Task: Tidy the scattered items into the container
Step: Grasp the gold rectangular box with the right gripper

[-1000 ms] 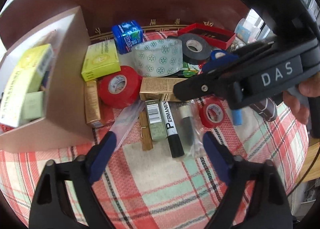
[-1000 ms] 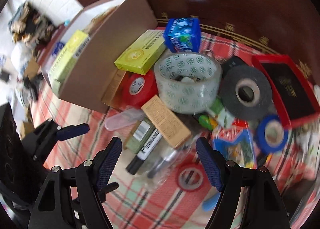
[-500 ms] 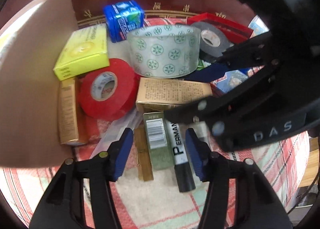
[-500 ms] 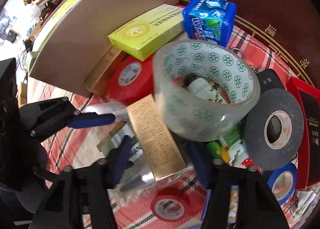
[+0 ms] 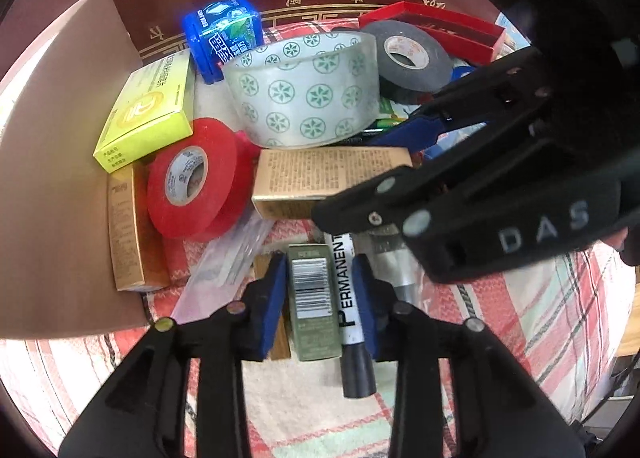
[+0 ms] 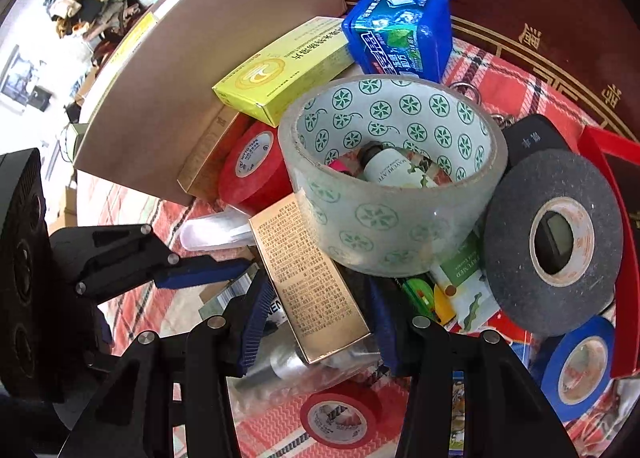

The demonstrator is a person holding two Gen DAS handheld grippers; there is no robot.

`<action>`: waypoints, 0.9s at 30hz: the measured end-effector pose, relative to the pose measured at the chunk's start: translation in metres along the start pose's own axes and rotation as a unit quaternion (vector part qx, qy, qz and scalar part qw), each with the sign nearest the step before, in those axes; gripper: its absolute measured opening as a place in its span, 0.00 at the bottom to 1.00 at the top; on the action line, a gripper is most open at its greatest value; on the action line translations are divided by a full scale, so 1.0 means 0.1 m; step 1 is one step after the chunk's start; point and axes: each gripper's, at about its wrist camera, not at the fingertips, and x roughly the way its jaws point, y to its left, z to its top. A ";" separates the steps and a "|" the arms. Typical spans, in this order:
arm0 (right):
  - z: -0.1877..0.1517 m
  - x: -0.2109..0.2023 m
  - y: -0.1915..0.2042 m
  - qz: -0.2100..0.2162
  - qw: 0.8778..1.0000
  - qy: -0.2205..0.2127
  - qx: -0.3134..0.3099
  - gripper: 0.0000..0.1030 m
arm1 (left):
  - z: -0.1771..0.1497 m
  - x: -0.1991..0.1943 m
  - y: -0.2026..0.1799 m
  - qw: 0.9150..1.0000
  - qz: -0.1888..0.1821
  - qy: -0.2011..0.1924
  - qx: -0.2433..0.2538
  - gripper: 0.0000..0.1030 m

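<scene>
Left wrist view, left to right: cardboard container (image 5: 56, 178) at the far left, contents hidden here; yellow box (image 5: 150, 110), red tape roll (image 5: 192, 182) and patterned clear tape roll (image 5: 304, 94) lying outside it on the checked cloth (image 5: 520, 322). Left hand-held gripper (image 5: 320, 298): pads closed against a green barcode box (image 5: 314, 298) and a permanent marker (image 5: 352, 306) together, both resting on the cloth. Right wrist view: right hand-held gripper (image 6: 320, 310) straddles a gold box (image 6: 308, 282); contact on its right side is unclear. Black tape roll (image 6: 556, 238) and blue tape roll (image 6: 580, 370) further right. Judgement: most items remain outside; tidying is at an early stage.
</scene>
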 end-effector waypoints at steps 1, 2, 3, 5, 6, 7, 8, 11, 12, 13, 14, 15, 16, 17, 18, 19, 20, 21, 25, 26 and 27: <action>-0.02 -0.01 -0.01 0.003 1.000 -0.001 0.001 0.48 | -0.02 -0.02 0.00 1.000 -0.002 0.004 0.002 0.23; -0.05 -0.03 -0.02 0.006 1.000 -0.002 0.003 0.48 | -0.03 -0.03 0.00 1.000 -0.006 0.005 0.002 0.23; -0.06 -0.04 -0.02 0.007 1.000 -0.003 0.004 0.48 | -0.07 -0.04 0.00 1.000 -0.009 0.008 0.003 0.23; -0.09 -0.05 -0.03 0.009 1.000 -0.003 0.004 0.48 | -0.10 -0.02 0.01 1.000 -0.004 0.015 0.008 0.23; -0.10 -0.06 -0.03 0.010 1.000 -0.004 0.005 0.48 | -0.11 -0.02 0.03 1.000 -0.006 0.016 0.004 0.24; -0.09 -0.05 -0.04 0.009 1.000 -0.004 0.006 0.48 | -0.10 -0.01 0.03 1.000 -0.004 0.017 0.004 0.24; -0.10 -0.05 -0.04 0.006 1.000 -0.003 0.006 0.48 | -0.10 0.00 0.02 1.000 0.001 0.018 0.005 0.24; -0.04 -0.01 0.03 -0.004 1.000 -0.002 0.003 0.48 | -0.09 0.02 -0.03 0.999 0.024 0.022 0.018 0.25; -0.04 0.01 0.04 -0.008 1.000 -0.001 0.002 0.48 | -0.10 0.04 -0.04 0.999 0.036 0.027 0.023 0.29; -0.04 0.03 0.05 -0.011 1.000 0.000 0.001 0.48 | -0.11 0.10 -0.03 0.997 0.048 0.044 0.030 0.35; -0.01 0.06 0.03 -0.015 1.000 0.003 0.001 0.48 | -0.14 0.19 -0.03 0.996 0.053 0.064 0.036 0.41; 0.00 0.10 0.02 -0.021 1.000 0.006 0.001 0.48 | -0.17 0.23 -0.03 0.996 0.053 0.058 0.037 0.41; 0.00 0.12 0.03 -0.025 1.000 0.006 0.000 0.48 | -0.18 0.20 -0.01 0.997 0.048 0.046 0.032 0.41; 0.00 0.13 0.04 -0.026 1.000 0.003 -0.002 0.48 | -0.19 0.19 0.01 0.998 0.043 0.044 0.027 0.39; -0.01 0.13 0.05 -0.025 1.000 0.000 -0.003 0.48 | -0.19 0.18 0.04 0.998 0.035 0.040 0.018 0.39; -0.01 0.11 0.05 -0.022 1.000 -0.005 -0.001 0.45 | -0.19 0.17 0.07 0.999 0.029 0.036 0.011 0.35; -0.01 0.09 0.05 -0.017 1.000 -0.008 0.000 0.43 | -0.20 0.17 0.09 0.999 0.025 0.036 0.008 0.28; -0.02 0.08 0.06 -0.014 1.000 -0.011 0.001 0.41 | -0.20 0.15 0.10 0.999 0.022 0.033 0.006 0.22; -0.06 -0.04 0.09 -0.002 1.000 -0.022 0.001 0.35 | -0.21 0.10 0.10 0.999 0.014 0.031 0.009 0.22; -0.07 -0.08 0.09 -0.002 1.000 -0.025 0.004 0.33 | -0.22 0.08 0.09 0.999 0.015 0.031 0.013 0.22; -0.08 -0.11 0.09 -0.002 1.000 -0.028 0.006 0.31 | -0.22 0.05 0.08 0.999 0.016 0.028 0.015 0.22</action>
